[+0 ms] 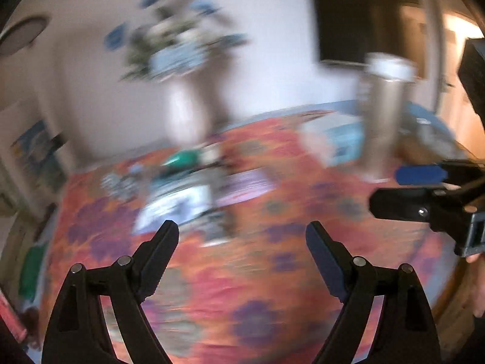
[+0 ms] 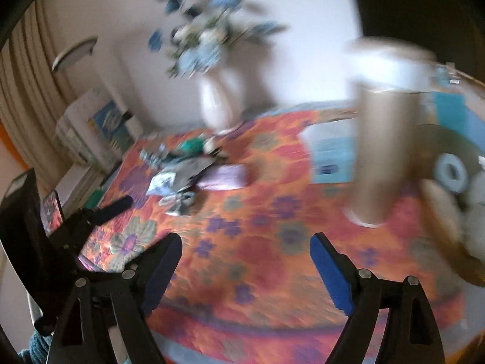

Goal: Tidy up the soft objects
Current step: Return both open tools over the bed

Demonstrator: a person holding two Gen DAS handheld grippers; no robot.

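Note:
Both views are motion-blurred. A heap of soft items (image 1: 182, 191) lies on the orange flowered tablecloth (image 1: 242, 273), with a green piece (image 1: 182, 159), a white patterned piece (image 1: 172, 206) and a lilac cloth (image 1: 242, 185). The heap also shows in the right wrist view (image 2: 188, 173). My left gripper (image 1: 242, 230) is open and empty, in front of the heap. My right gripper (image 2: 245, 242) is open and empty, above the cloth. The right gripper also shows at the right edge of the left view (image 1: 424, 200).
A white vase with blue flowers (image 2: 221, 100) stands at the back. A tall tan cylinder with a white lid (image 2: 382, 139) stands right, beside a pale blue box (image 2: 330, 157). A basket with a grey plush (image 2: 460, 206) sits far right.

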